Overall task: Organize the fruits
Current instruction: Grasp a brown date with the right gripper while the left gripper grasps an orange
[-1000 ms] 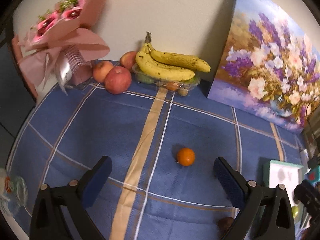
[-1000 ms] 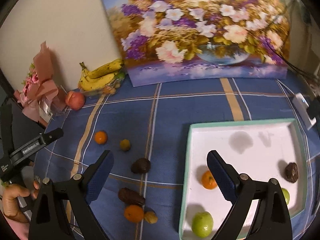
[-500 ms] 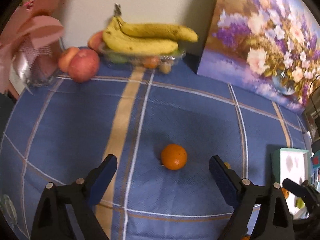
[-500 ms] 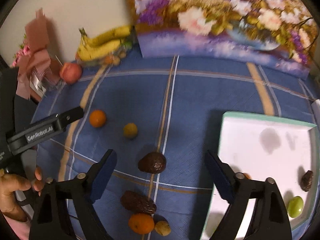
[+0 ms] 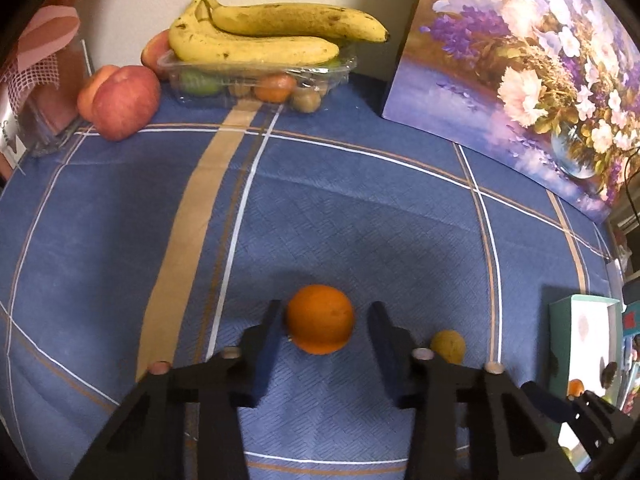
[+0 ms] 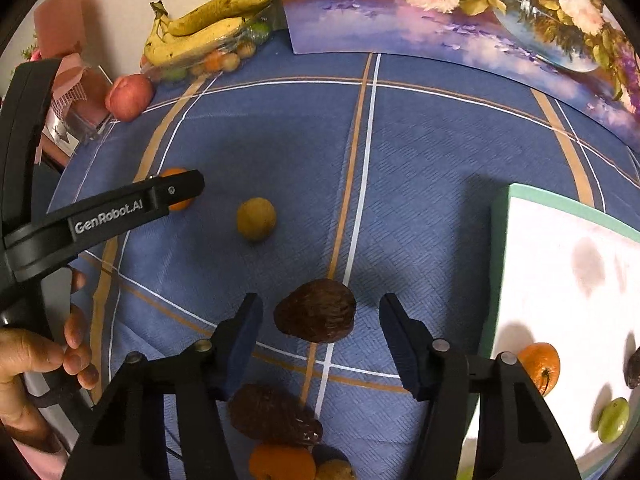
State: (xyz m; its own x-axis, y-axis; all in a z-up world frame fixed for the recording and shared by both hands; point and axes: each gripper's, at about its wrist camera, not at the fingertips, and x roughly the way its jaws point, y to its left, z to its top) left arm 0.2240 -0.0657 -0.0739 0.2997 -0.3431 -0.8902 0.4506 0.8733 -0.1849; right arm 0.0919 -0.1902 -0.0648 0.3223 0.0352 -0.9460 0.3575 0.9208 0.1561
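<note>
A small orange [image 5: 320,320] sits on the blue checked cloth between the fingers of my left gripper [image 5: 326,306], which is shut on it. In the right wrist view the same orange [image 6: 172,172] peeks out behind that gripper's black finger [image 6: 176,190]. My right gripper [image 6: 322,300] points down over a dark brown wrinkled fruit [image 6: 316,312]. Its jaws are closing, with a gap on each side of the fruit. The white tray with a green rim [image 6: 504,240] lies to the right and holds an orange [image 6: 540,366], a green fruit [image 6: 612,420] and a dark fruit [image 6: 634,368].
A yellowish round fruit [image 6: 256,219] lies loose between the two grippers. Another dark fruit [image 6: 272,412] and an orange [image 6: 280,462] lie near the front. Bananas [image 5: 260,36] on a clear box, apples [image 5: 124,100] and a flower painting [image 5: 520,80] line the back wall.
Both grippers sank toward the cloth. The left jaws went from wide to closed around the orange. The right jaws narrowed around the dark brown fruit.
</note>
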